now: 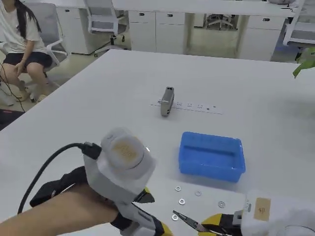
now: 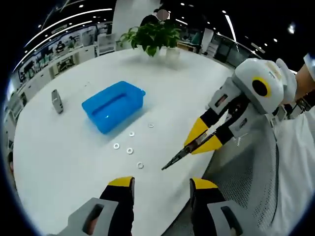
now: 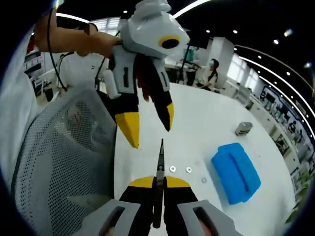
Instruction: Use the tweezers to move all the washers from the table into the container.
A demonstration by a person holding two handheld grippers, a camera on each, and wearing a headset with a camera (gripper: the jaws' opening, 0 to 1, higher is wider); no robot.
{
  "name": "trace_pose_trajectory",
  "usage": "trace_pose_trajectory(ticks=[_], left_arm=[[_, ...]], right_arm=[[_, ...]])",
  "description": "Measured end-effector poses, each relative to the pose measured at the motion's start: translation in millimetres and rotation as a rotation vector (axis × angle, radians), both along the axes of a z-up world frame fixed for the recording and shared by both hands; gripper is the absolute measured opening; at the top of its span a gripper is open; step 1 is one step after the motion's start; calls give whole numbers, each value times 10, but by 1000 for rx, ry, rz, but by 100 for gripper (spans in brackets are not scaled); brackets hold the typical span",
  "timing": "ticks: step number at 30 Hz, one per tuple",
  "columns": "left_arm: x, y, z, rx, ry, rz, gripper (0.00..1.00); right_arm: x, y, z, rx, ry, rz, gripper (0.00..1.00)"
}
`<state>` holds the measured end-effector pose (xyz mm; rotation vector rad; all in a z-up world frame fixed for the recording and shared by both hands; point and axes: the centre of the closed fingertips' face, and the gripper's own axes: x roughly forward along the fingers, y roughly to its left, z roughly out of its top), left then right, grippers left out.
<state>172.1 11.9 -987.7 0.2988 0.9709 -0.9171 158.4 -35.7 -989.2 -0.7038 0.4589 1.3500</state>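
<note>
Several small metal washers (image 1: 182,201) lie on the white table (image 1: 98,108) in front of the blue container (image 1: 211,156), which looks empty. My right gripper (image 1: 216,228) is shut on the black tweezers (image 1: 189,221), whose tips hover close to the nearest washer (image 1: 174,217). In the right gripper view the tweezers (image 3: 160,162) point out from the shut jaws of my right gripper (image 3: 157,183) toward the washers (image 3: 173,168). My left gripper (image 1: 153,211) is open beside them, holding nothing. The left gripper view shows the washers (image 2: 130,151), the container (image 2: 113,105) and the tweezers (image 2: 179,158).
A small grey device (image 1: 167,101) stands on the table beyond the container. A mesh chair back (image 3: 64,162) is close to the table's near edge. A potted plant (image 2: 152,37) sits at the far side. A person (image 1: 19,39) sits at the far left.
</note>
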Motion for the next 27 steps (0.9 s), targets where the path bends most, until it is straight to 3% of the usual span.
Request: trace_pose_trajectory(ticks=[1, 4, 8, 12, 15, 17, 19, 23, 26, 27], left_arm=[[14, -34, -16, 4, 4, -28, 40], [-85, -136, -81, -10, 105, -99, 41], [-141, -208, -112, -11, 173, -190, 36], [-231, -275, -142, -26, 276, -266, 28], [-271, -329, -141, -54, 332, -298, 25], [-277, -341, -164, -59, 345, -332, 22], [-320, -332, -203, -50, 392, -337, 24], [-391, -343, -209, -71, 465, -363, 18], [-419, -370, -200, -87, 481, -380, 8], [-418, -389, -200, -87, 473, -384, 7]], right_arm=[[-55, 16, 24, -4, -3, 36, 2], [-109, 48, 64, -28, -50, 117, 2], [-125, 62, 65, -50, -70, 183, 2], [-147, 64, 56, -71, -99, 262, 2], [-177, 72, 35, -83, -119, 307, 2], [-205, 78, 24, -86, -131, 336, 2], [-220, 79, 16, -89, -140, 368, 2], [-215, 81, 11, -92, -165, 399, 2], [-188, 84, 17, -91, -187, 410, 2], [-168, 76, 9, -97, -191, 411, 2]])
